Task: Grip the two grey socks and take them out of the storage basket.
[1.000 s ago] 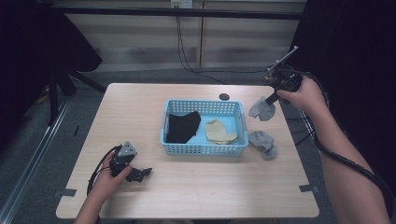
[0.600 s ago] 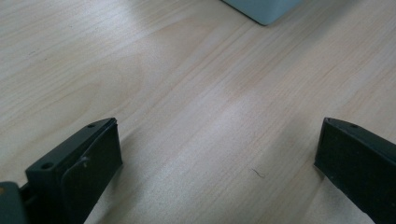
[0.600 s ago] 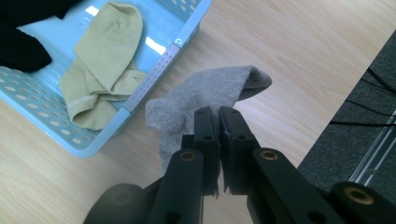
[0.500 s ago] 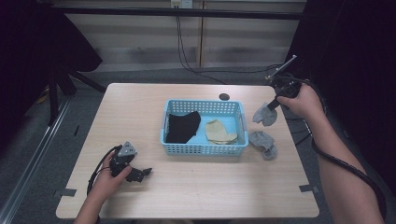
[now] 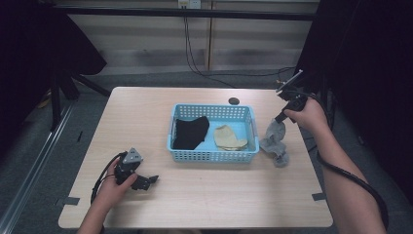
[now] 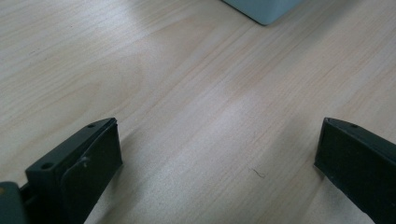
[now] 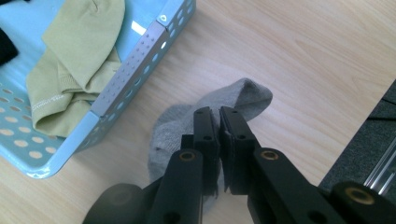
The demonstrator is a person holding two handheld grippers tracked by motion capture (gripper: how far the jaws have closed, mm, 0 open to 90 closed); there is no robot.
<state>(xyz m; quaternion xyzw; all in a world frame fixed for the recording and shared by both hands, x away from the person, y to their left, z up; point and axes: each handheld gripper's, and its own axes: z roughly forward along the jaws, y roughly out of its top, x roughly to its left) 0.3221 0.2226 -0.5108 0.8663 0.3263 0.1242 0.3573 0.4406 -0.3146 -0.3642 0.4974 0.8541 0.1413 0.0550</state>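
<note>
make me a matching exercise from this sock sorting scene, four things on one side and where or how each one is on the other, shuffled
Things:
1. black sock
2. tan sock
3. grey sock
4. left tool

Places or states:
A. jaws open, low over bare table
B. pinched in the right tool, beside the basket
C. left half of the basket
D. right half of the basket

Pairs: 1-C, 2-D, 3-B, 4-A
</note>
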